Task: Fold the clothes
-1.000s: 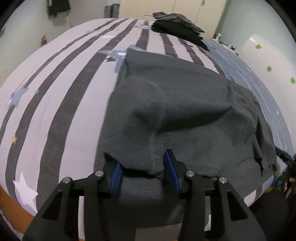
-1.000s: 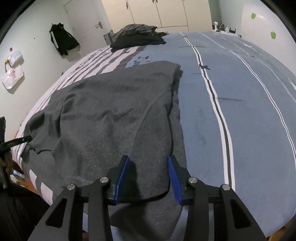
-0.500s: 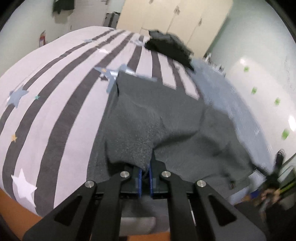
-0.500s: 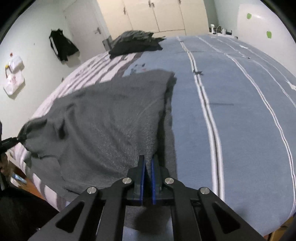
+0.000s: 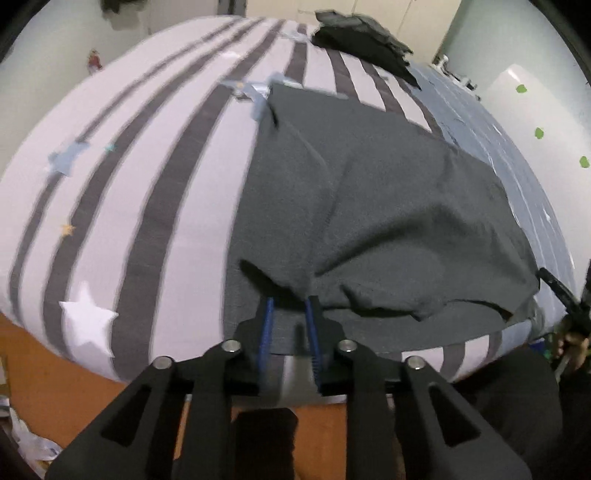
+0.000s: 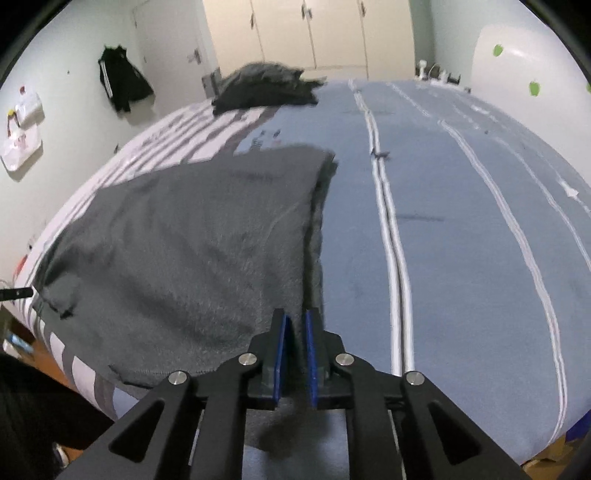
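Observation:
A dark grey garment (image 5: 369,206) lies spread on the bed, reaching the near edge. In the left wrist view my left gripper (image 5: 290,306) has the garment's near left corner bunched between its blue pads and raised off the layer below. Its jaws are opening slightly, with cloth still between the tips. In the right wrist view the garment (image 6: 192,251) runs back from my right gripper (image 6: 295,321). That gripper pinches the near right corner, cloth passes through the narrow gap and hangs below, and its jaws are opening a little too.
A pile of dark clothes (image 5: 362,40) (image 6: 266,85) sits at the far end of the bed. The cover is striped lilac and grey (image 5: 147,184) on the left, blue (image 6: 461,221) on the right. Orange floor (image 5: 55,369) lies below the near edge. Wardrobe doors (image 6: 314,33) stand behind.
Both grippers went from open around the near hem to closed on it, then raised it. Since half a second ago each pair of jaws has parted slightly.

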Available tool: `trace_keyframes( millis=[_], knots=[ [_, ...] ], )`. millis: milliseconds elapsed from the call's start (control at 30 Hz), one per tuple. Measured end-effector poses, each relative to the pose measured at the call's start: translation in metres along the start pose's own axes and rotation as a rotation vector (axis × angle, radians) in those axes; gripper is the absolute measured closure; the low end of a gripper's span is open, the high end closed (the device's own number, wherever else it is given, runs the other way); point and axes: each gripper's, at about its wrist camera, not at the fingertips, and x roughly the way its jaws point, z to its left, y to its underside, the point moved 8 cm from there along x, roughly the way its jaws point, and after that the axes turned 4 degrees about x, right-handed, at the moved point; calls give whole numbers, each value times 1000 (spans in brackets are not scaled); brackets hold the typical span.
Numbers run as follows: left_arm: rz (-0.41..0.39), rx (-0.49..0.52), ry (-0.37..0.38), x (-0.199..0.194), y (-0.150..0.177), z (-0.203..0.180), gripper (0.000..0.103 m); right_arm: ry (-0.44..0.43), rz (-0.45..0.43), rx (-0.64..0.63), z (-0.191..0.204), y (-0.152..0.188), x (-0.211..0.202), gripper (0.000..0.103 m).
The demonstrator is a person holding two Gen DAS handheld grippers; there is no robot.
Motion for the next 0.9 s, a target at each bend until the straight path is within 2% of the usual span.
trace_keyframes(
  millis=[67,100,133,167,267,300,467,500,567,600,633,700,833,900],
  knots=[
    [-43,17,5,-8,-5,-5,76,-10,-36,13,-1,-7,-8,89],
    [-53,35,17,-9,-6,-12,68,-23,-48,15,2,-11,-10,88],
    [-55,49,28,-7,-7,-19,60,-37,-61,17,5,-15,-12,86],
    [-42,47,46,-2,-6,-27,57,-50,-73,19,9,-19,-13,84],
    [21,3,108,20,-2,-48,55,-74,-95,30,23,-33,-10,79],
    [36,-4,108,27,1,-54,55,-74,-94,30,29,-37,-8,78],
    [69,32,38,61,6,-69,55,-99,-50,-16,62,-43,14,77],
    [70,41,22,66,6,-70,57,-104,-42,-32,69,-43,18,77],
    [68,42,28,67,6,-69,73,-118,-29,-44,77,-40,23,77],
    [66,42,32,67,5,-69,95,-124,-23,-44,80,-39,24,77],
    [75,40,52,65,6,-69,99,-125,-22,-42,79,-37,24,77],
    [80,11,98,54,8,-69,99,-124,-18,-35,77,-35,26,77],
    [3,-26,190,2,2,-69,100,-115,3,-16,68,-29,29,77],
    [8,-21,183,-6,3,-67,99,-105,3,-16,65,-29,28,77]
  ],
)
